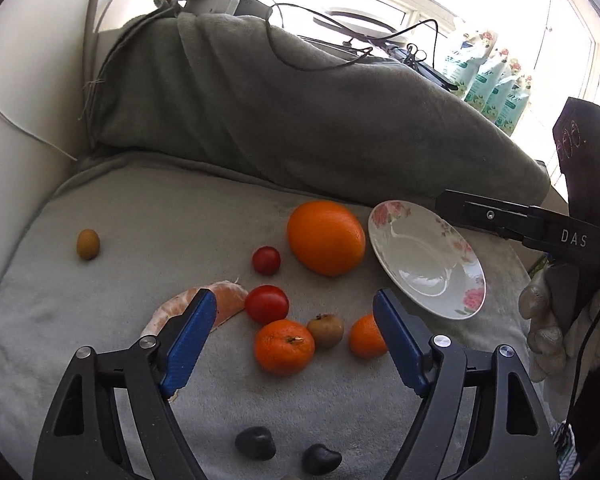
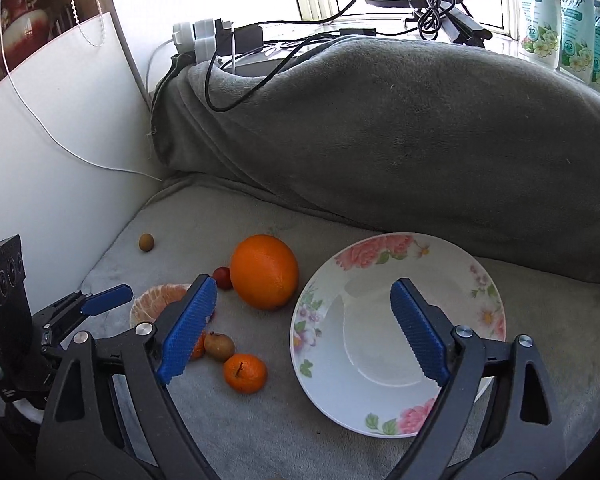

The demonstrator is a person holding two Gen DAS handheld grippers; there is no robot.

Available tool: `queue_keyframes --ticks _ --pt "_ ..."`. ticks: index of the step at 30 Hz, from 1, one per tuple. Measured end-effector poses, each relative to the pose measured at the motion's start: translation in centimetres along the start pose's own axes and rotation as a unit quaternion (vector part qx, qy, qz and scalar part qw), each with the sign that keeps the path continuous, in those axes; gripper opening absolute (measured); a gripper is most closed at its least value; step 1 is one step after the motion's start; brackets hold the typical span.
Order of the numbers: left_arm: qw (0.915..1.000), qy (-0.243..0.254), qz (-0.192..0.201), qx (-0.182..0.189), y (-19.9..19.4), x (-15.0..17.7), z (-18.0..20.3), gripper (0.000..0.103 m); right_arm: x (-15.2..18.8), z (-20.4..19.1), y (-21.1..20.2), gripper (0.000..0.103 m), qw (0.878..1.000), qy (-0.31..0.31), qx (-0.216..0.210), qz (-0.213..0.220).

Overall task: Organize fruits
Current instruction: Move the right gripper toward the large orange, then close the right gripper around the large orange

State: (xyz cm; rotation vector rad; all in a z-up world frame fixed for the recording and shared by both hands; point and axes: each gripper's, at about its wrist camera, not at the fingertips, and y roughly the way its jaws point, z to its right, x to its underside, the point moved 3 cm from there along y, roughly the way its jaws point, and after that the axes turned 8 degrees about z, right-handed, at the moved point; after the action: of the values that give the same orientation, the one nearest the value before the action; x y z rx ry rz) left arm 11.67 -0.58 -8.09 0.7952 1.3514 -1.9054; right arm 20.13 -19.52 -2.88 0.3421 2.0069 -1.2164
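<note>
Fruits lie on a grey blanket. A large orange sits beside an empty floral plate. Two tangerines, a brown fruit, two red tomatoes and a peeled citrus piece lie close together. A small brown fruit lies far left. My left gripper is open above the cluster, empty. My right gripper is open and empty over the plate's left part.
Two dark fruits lie near the front edge. A rolled grey blanket walls off the back, with cables and chargers on top. A white panel bounds the left side.
</note>
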Motion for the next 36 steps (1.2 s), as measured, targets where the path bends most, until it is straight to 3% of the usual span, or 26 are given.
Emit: queue_keyframes --ticks 4,15,36 --pt "0.9996 -0.013 -0.016 0.017 1.6 -0.1 0.3 0.072 -0.5 -0.4 2.3 0.087 0.999 0.003 -0.026 -0.024" --pt "0.9966 -0.045 -0.046 0.053 5.2 -0.5 0.7 0.068 -1.1 -0.8 8.2 0.068 0.989 0.040 -0.100 -0.099" --pt "0.9904 -0.084 -0.078 0.077 9.5 -2.0 -0.2 0.060 -1.1 -1.5 11.4 0.062 0.986 -0.007 -0.086 -0.141"
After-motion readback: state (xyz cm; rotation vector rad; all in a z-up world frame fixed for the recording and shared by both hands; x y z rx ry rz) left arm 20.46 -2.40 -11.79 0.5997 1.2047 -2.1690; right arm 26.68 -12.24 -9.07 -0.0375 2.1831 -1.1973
